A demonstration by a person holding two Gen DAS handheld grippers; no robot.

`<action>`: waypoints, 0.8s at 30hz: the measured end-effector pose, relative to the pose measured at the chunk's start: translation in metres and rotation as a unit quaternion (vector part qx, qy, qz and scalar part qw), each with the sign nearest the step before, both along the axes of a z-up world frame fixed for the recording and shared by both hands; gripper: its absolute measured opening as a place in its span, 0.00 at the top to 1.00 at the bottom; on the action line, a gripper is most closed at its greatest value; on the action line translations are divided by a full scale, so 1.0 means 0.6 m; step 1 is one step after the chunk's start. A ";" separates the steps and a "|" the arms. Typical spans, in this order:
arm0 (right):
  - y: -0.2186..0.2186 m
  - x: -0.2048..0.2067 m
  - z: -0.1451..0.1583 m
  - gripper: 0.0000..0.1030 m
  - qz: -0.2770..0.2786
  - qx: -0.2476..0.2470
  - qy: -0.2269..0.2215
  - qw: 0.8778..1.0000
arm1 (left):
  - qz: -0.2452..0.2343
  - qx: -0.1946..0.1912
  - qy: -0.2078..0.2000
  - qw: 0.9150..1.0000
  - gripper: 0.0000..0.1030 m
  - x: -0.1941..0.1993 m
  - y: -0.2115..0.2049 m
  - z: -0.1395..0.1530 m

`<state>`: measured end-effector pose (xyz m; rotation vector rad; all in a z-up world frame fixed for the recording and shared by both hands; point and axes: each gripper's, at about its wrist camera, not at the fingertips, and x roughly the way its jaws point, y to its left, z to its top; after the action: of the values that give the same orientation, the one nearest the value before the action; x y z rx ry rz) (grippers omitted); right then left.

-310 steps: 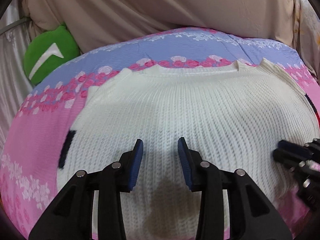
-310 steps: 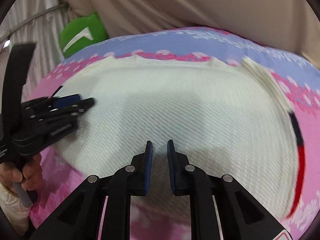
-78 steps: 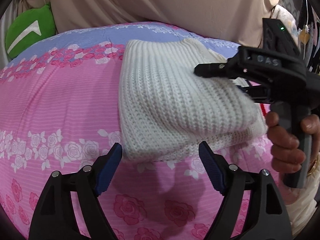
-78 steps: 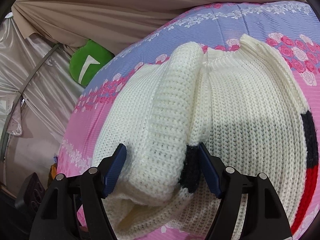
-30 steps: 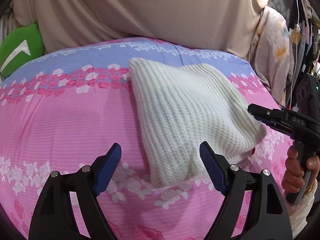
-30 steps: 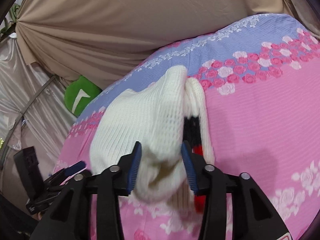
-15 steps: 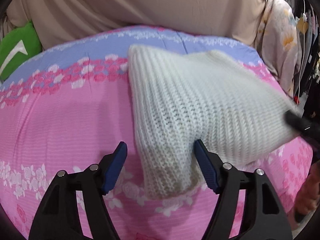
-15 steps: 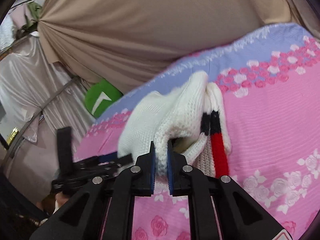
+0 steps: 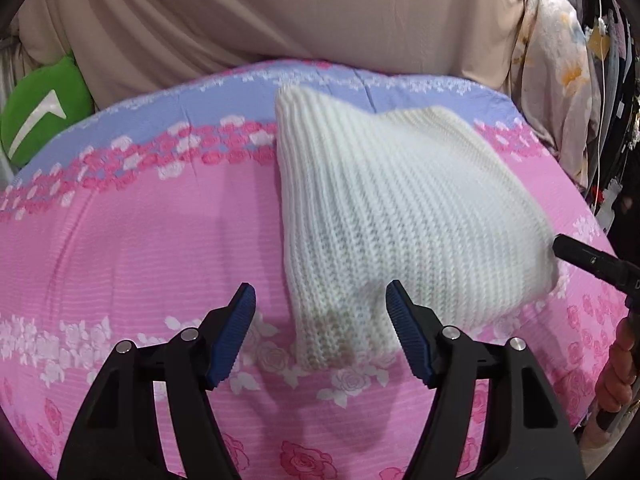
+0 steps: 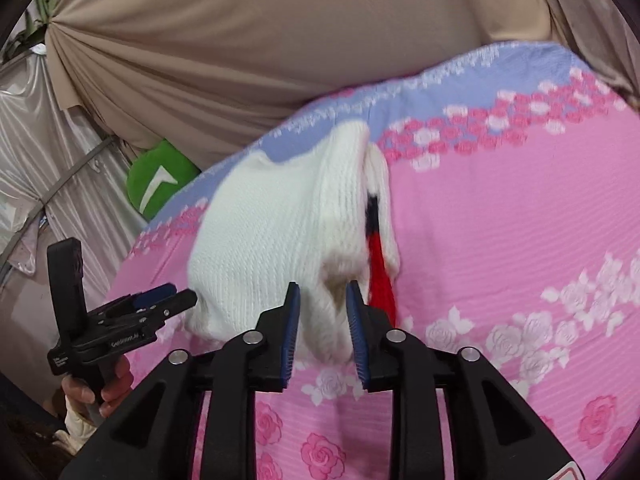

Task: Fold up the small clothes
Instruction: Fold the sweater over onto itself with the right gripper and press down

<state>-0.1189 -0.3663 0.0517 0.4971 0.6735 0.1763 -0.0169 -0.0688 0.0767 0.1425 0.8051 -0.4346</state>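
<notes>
Barely legible lettering on left gripper point(image 10: 160, 300)

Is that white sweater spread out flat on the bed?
No, the white sweater is folded into a thick bundle lying on the pink flowered bedspread.

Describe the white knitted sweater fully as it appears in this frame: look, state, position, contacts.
The white knitted sweater is a chunky ribbed knit, cream-white, folded into a thick, roughly square bundle. Its side shows a dark band and a red band between the layers. It lies on the pink floral bedspread. A near corner sits between the jaws of the left gripper, which stand apart from it. The right gripper has just been opening, with another corner between its pads.
</notes>
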 end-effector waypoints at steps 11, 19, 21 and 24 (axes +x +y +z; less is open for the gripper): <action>-0.002 0.120 0.034 0.51 -0.012 -0.053 0.006 0.998 | 0.012 0.007 -0.038 0.999 0.35 0.031 -0.045 0.037; 0.007 0.192 -0.028 0.51 0.007 -0.036 0.067 0.997 | 0.020 0.018 -0.031 0.999 0.35 0.053 -0.066 0.018; 0.011 0.194 -0.032 0.49 0.008 -0.038 0.068 0.997 | 0.023 0.020 -0.030 0.999 0.33 0.059 -0.066 0.012; 0.015 0.197 -0.030 0.51 0.012 -0.050 0.067 0.996 | 0.030 0.025 -0.029 0.999 0.31 0.067 -0.067 0.003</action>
<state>-0.0009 -0.3572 0.0336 0.4072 0.8159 0.1315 0.0234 -0.1090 0.0787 0.1763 0.7614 -0.3532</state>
